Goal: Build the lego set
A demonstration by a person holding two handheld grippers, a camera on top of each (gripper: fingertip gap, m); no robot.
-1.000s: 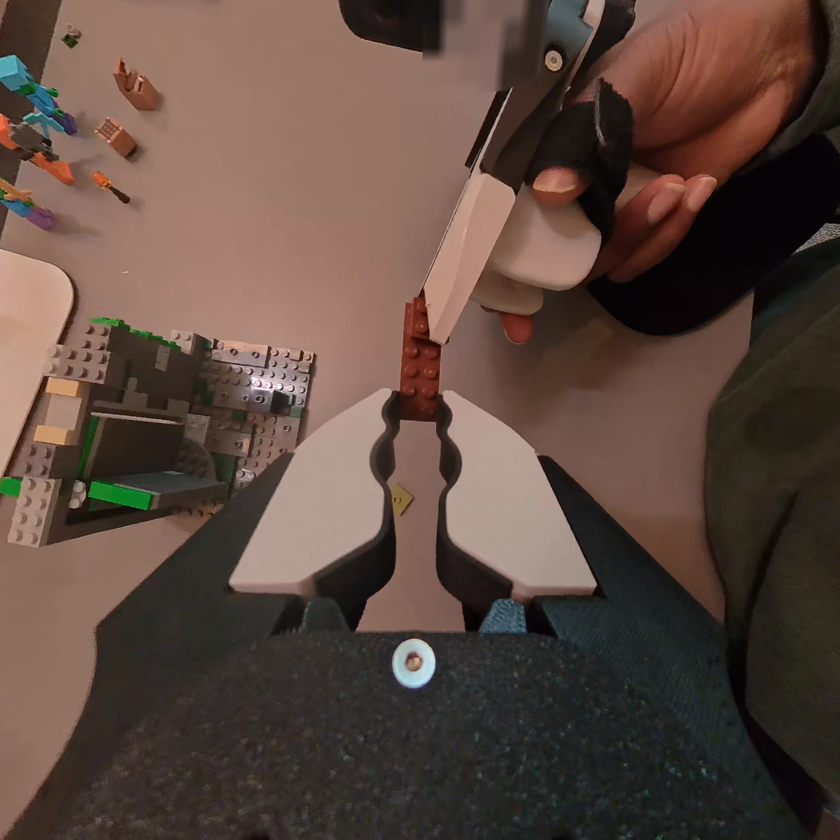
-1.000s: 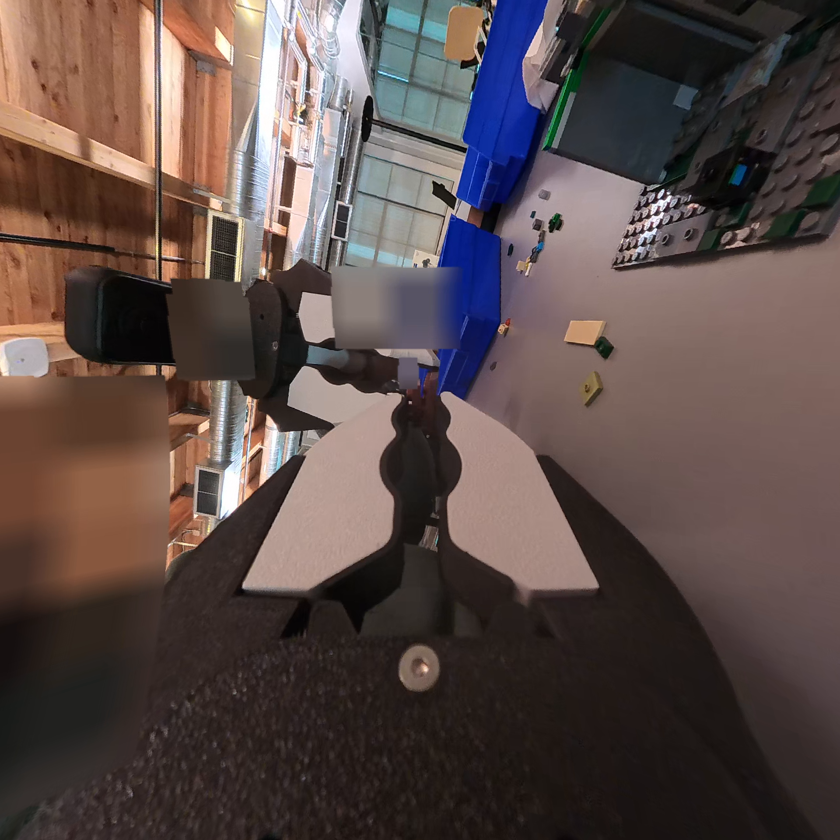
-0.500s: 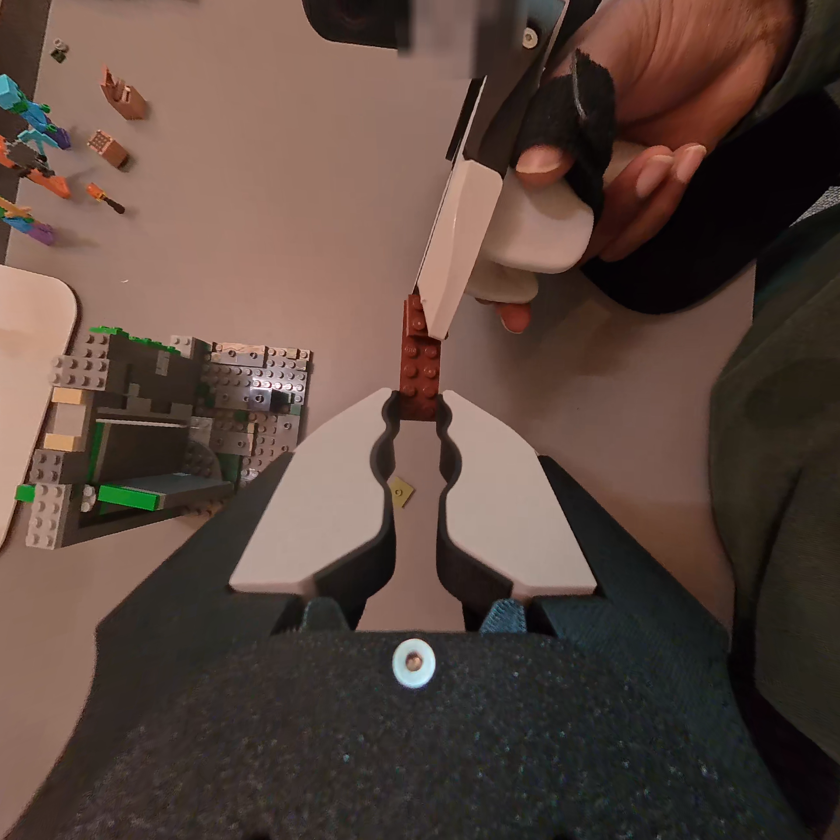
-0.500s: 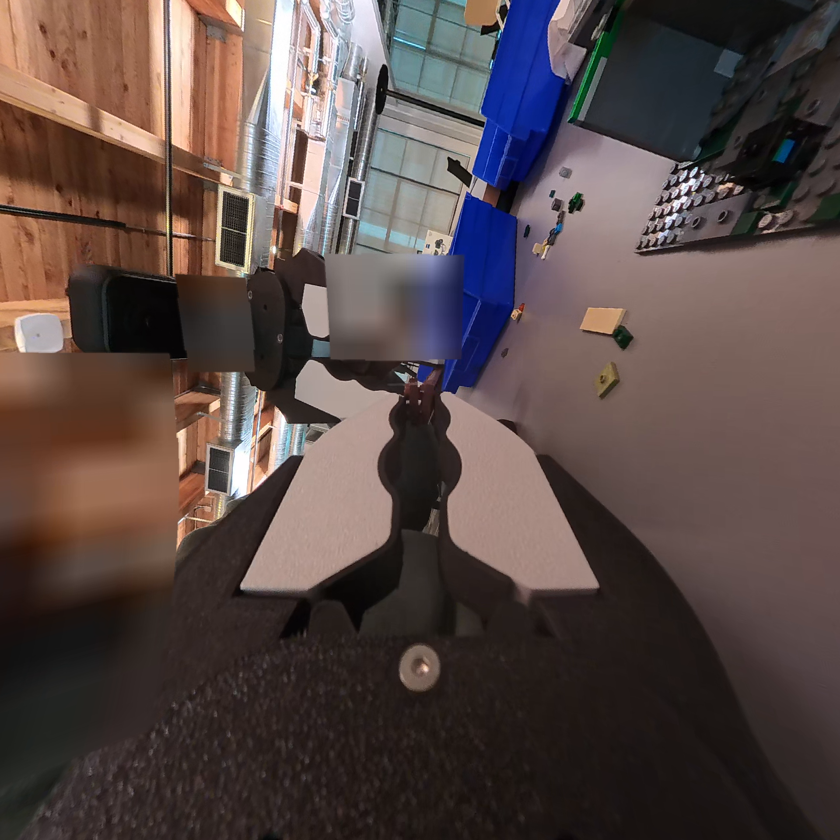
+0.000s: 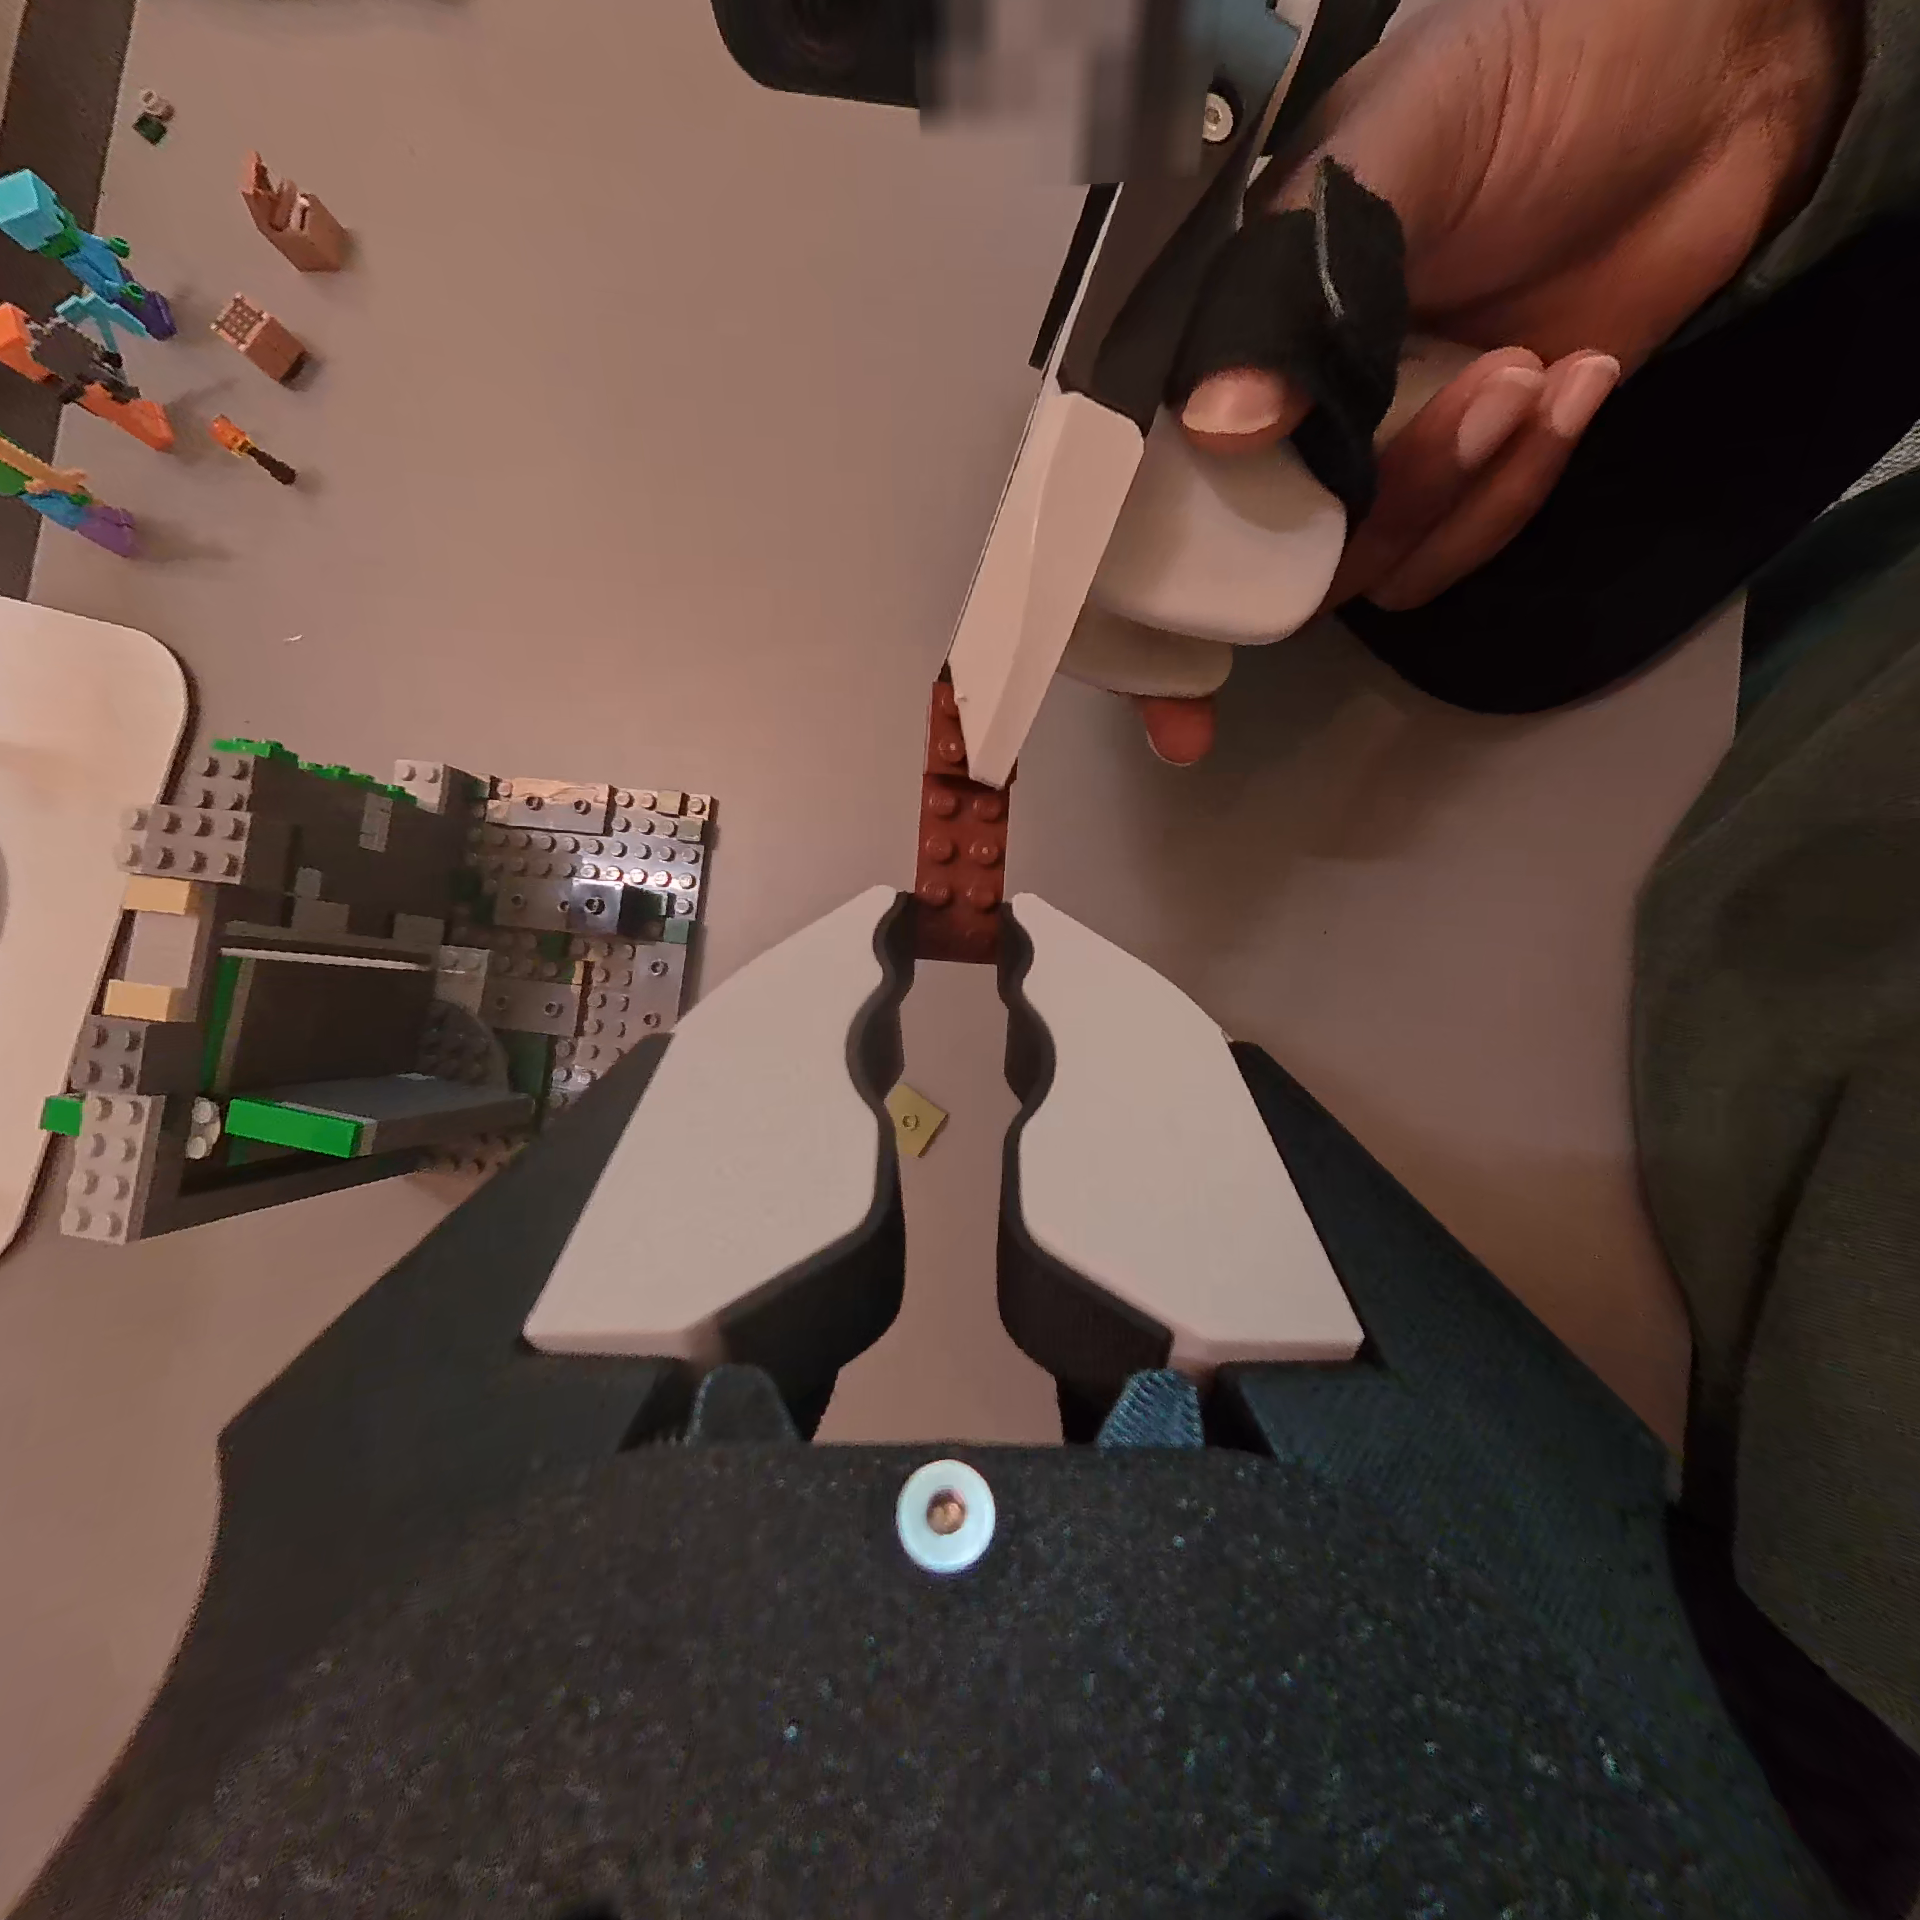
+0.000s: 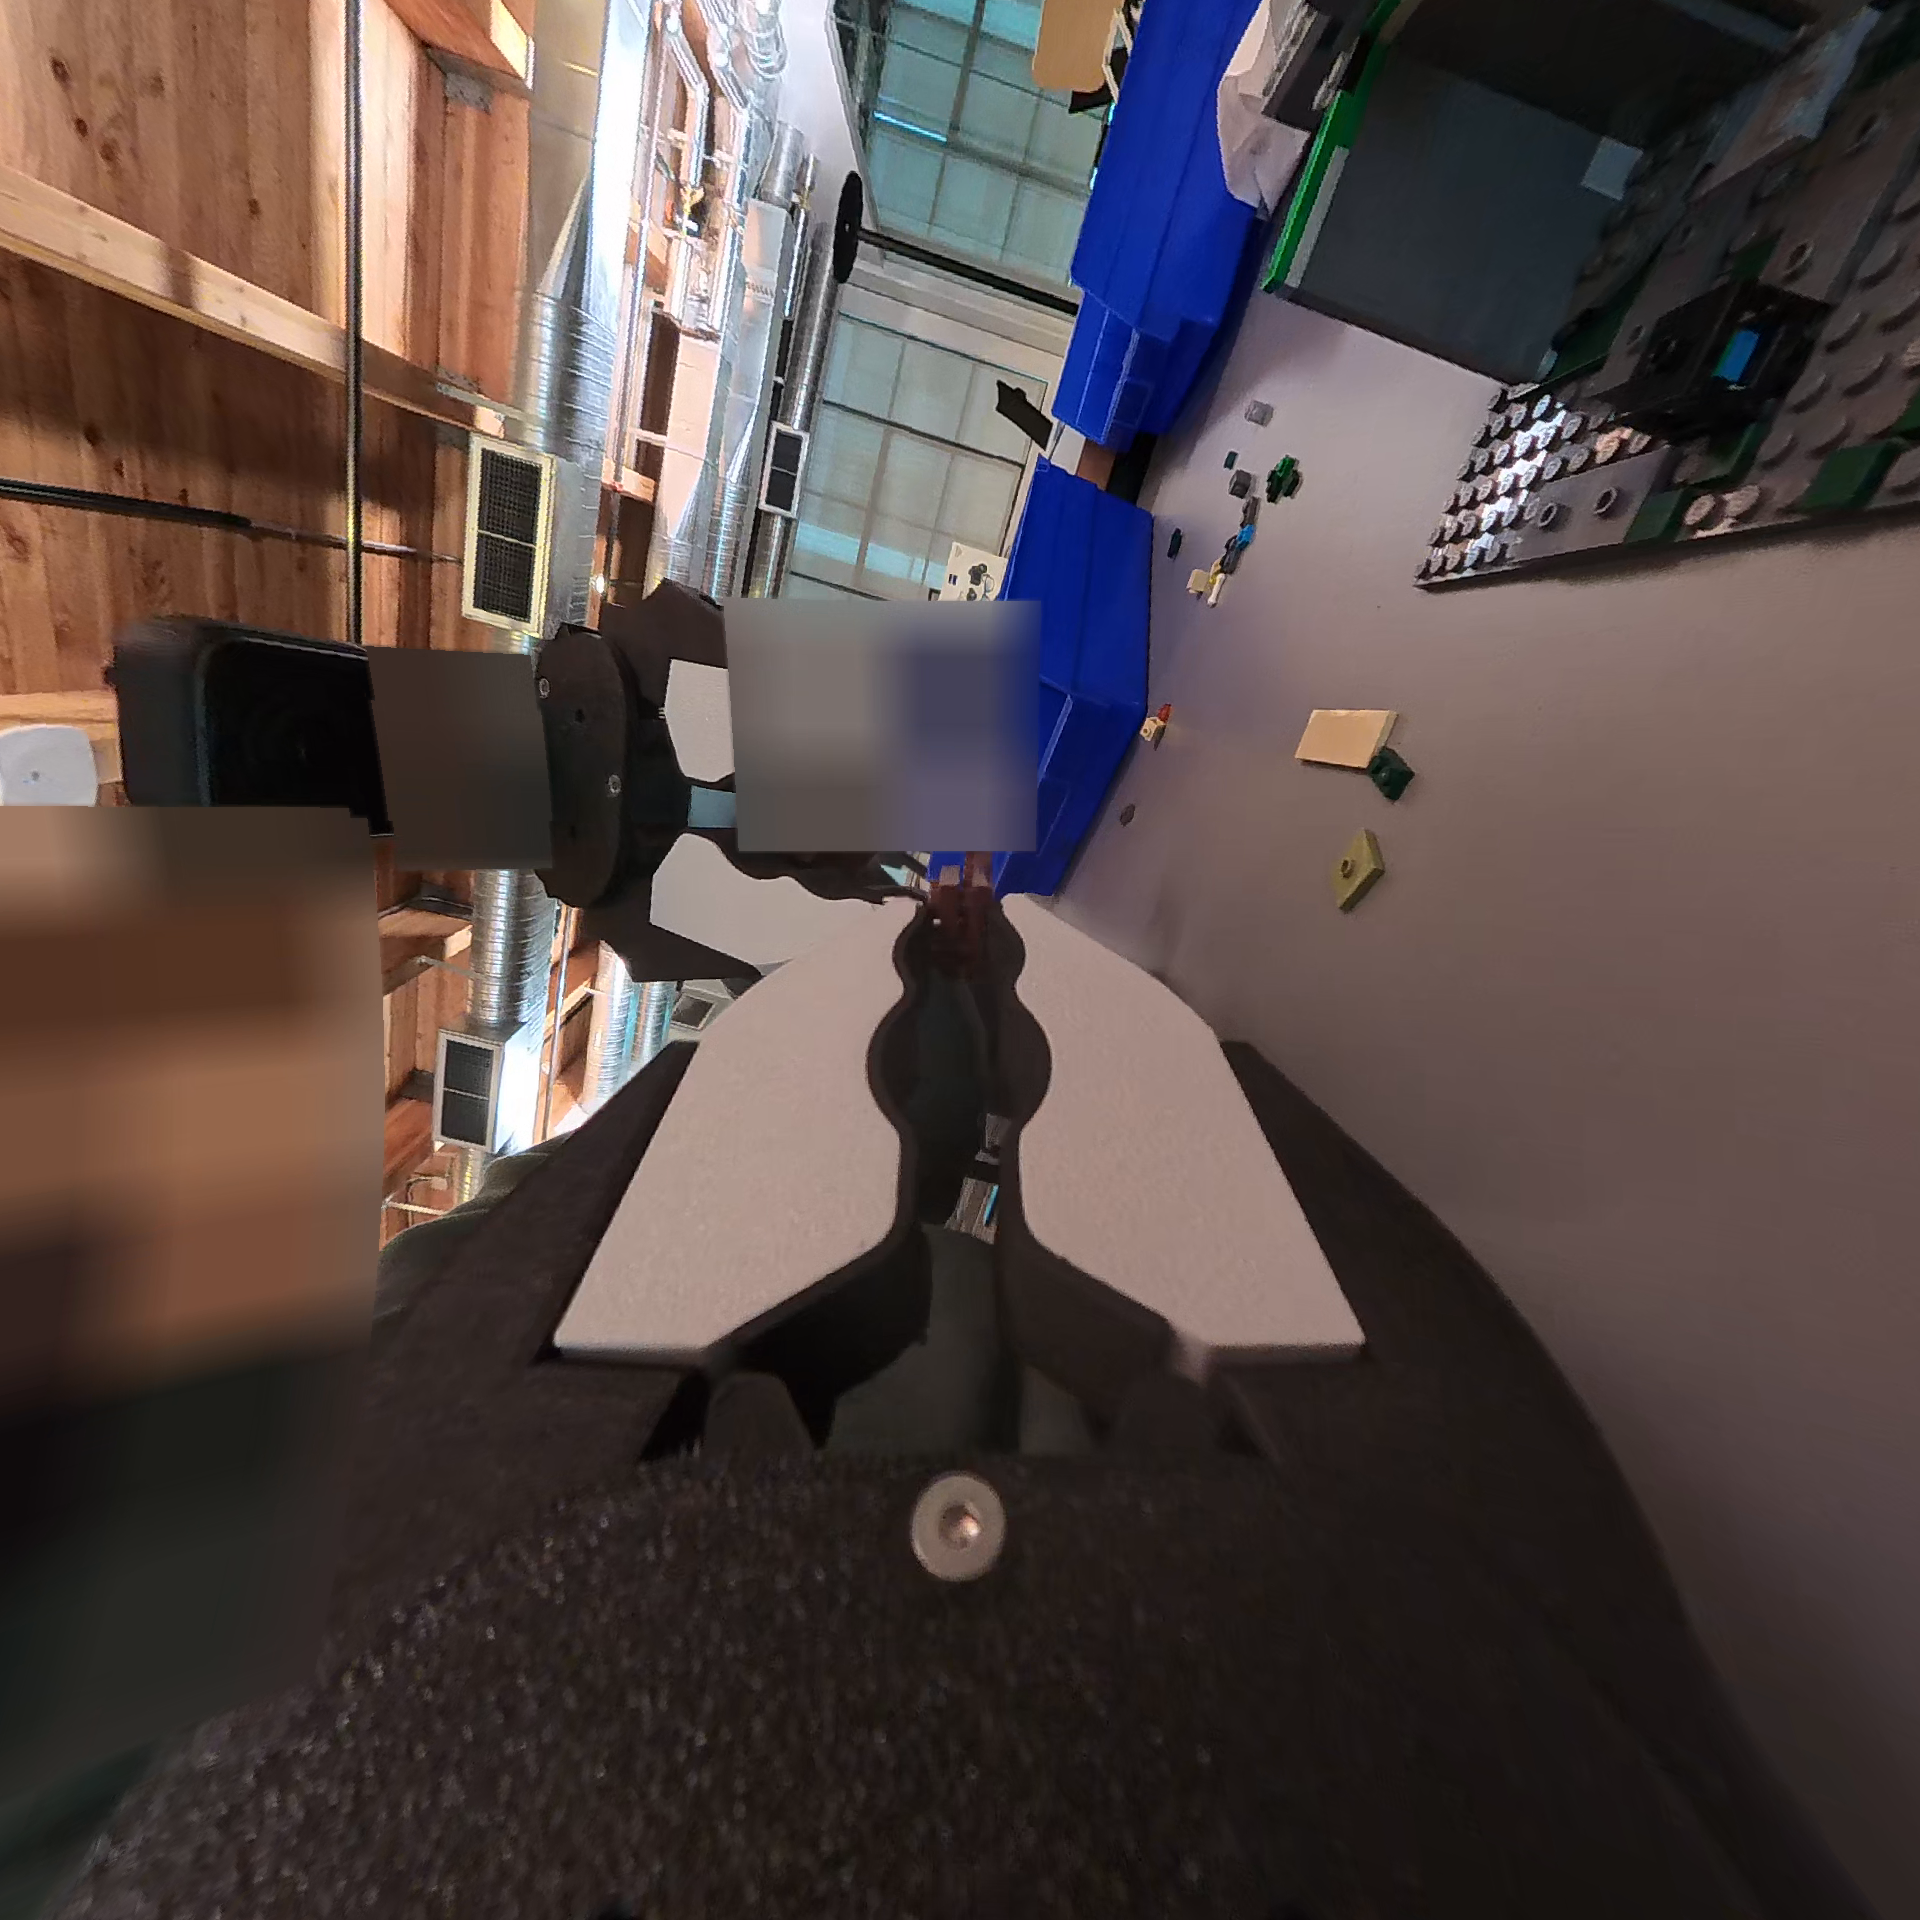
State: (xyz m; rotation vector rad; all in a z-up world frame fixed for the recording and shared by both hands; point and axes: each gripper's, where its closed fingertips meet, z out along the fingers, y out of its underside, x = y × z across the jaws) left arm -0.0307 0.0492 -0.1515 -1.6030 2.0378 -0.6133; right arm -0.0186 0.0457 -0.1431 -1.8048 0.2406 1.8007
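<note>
Joining step, midair: left claw (image 5: pixel 958 914) and right claw (image 6: pixel 961 914) each clamp, seemingly, the brown plate (image 5: pixel 961 862); next, press squarely together.

Brown brick (image 5: pixel 961 862) glossy studded plastic; table (image 5: pixel 623 416) smooth matt grey.

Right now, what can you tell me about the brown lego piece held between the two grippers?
The brown lego piece is a narrow reddish-brown plastic strip, two studs wide, with a seam across it suggesting two parts joined end to end. It is held up off the grey table, studs facing the left camera. The left gripper is clamped on its near end; the right gripper grips its far end and hides part of it. In the right wrist view only a thin brown edge shows between that gripper's tips.
</note>
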